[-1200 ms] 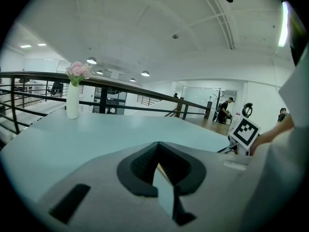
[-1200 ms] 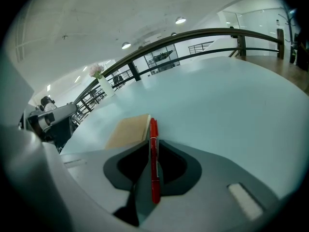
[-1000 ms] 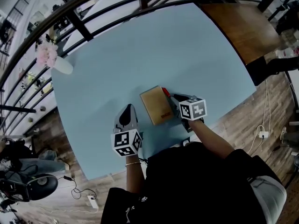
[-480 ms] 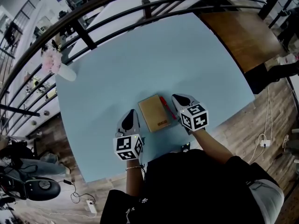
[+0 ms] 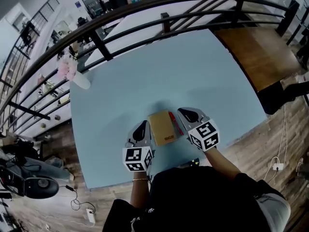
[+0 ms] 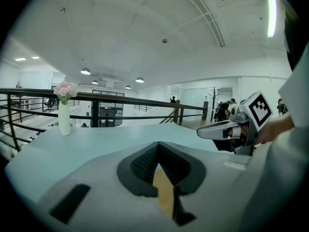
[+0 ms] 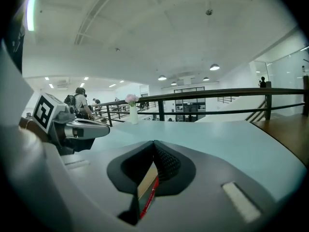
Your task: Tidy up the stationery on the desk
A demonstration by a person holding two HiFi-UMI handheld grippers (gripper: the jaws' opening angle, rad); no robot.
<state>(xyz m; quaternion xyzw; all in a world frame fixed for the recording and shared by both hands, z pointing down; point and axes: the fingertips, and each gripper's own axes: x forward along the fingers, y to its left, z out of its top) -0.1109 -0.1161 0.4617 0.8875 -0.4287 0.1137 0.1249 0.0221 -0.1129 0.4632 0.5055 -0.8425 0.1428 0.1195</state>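
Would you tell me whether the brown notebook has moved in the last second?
Yes: the brown notebook has risen off the blue desk, where it lay before.

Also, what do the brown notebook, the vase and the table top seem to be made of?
The brown notebook: probably kraft paper or card, matt; its flat tan cover shows no shine. The vase: likely ceramic or opaque glass, smooth plain white; I cannot tell which. The table top: pale blue, matt and even, perhaps laminate or a mat; no grain shows.
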